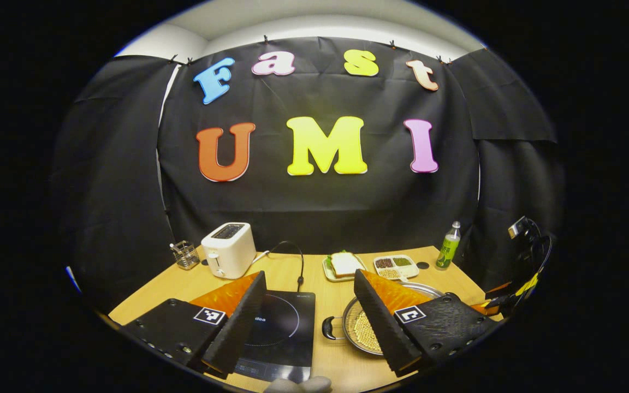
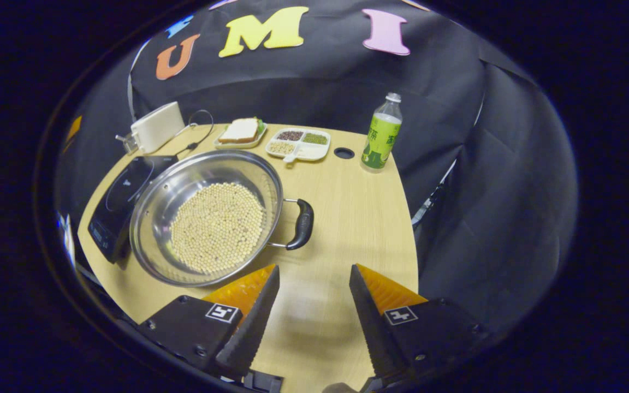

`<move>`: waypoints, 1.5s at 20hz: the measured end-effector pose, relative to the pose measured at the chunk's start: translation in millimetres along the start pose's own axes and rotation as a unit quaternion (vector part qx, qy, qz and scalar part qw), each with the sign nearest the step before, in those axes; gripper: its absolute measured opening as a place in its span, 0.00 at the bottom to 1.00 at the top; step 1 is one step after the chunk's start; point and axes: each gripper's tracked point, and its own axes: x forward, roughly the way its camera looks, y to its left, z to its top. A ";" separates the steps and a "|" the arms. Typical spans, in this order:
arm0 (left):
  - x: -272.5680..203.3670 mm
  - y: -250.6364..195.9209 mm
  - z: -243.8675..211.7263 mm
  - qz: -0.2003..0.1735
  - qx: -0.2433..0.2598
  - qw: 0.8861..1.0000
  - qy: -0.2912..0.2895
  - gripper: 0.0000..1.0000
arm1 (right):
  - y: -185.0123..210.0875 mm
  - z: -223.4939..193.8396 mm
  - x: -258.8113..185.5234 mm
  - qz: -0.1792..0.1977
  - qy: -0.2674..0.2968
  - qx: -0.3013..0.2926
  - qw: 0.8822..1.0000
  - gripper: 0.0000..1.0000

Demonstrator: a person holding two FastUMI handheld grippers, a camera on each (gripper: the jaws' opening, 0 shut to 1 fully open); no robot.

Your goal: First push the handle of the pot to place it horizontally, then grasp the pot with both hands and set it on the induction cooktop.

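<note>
In the left gripper view the left gripper [image 1: 309, 295] hangs wide apart and empty above the black glass induction cooktop [image 1: 282, 333], whose printed brand is half hidden, while the round steel pot of pale beans [image 1: 363, 333] sits on the wooden table [image 1: 336, 300] just right of it, so the lift remains. In the right gripper view the right gripper [image 2: 314, 281] is also spread wide, empty, near the pot's black loop handle [image 2: 301, 224], which already looks level; the green bottle's label [image 2: 381, 139] is too small to read.
</note>
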 end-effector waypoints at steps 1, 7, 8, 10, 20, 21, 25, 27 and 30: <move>7.0 -4.4 -12.9 -0.001 0.002 1.000 0.013 0.97 | -1.6 3.7 0.0 -0.001 -0.005 0.002 1.000 0.78; 46.9 -36.5 -89.1 -0.017 -0.008 0.996 0.090 0.97 | 12.2 23.9 19.3 0.019 -0.013 0.002 1.000 0.87; 52.9 -40.1 -99.7 -0.018 -0.009 0.995 0.100 0.97 | 17.4 26.7 23.4 0.026 -0.014 0.003 1.000 0.87; 64.1 -41.8 -119.3 -0.016 -0.008 0.992 0.121 0.97 | 25.0 34.5 32.9 0.034 -0.015 0.002 0.999 0.87; 108.3 -50.9 -195.9 -0.011 -0.039 0.975 0.219 0.96 | 38.4 40.3 78.6 0.042 0.018 -0.021 0.999 0.87; 110.4 -53.8 -200.3 -0.016 -0.042 0.973 0.225 0.96 | 38.6 40.3 82.8 0.042 0.021 -0.020 0.999 0.87; 120.2 -60.1 -212.4 -0.020 -0.038 0.969 0.242 0.96 | 40.9 39.4 93.7 0.046 0.038 -0.009 0.998 0.86; 121.8 -60.4 -213.9 -0.015 -0.042 0.968 0.247 0.96 | 40.2 34.8 97.4 0.041 0.055 -0.009 0.998 0.83; 123.5 -50.5 -217.1 0.004 -0.038 0.965 0.261 0.84 | 36.8 34.1 101.1 0.035 0.061 0.004 0.998 0.71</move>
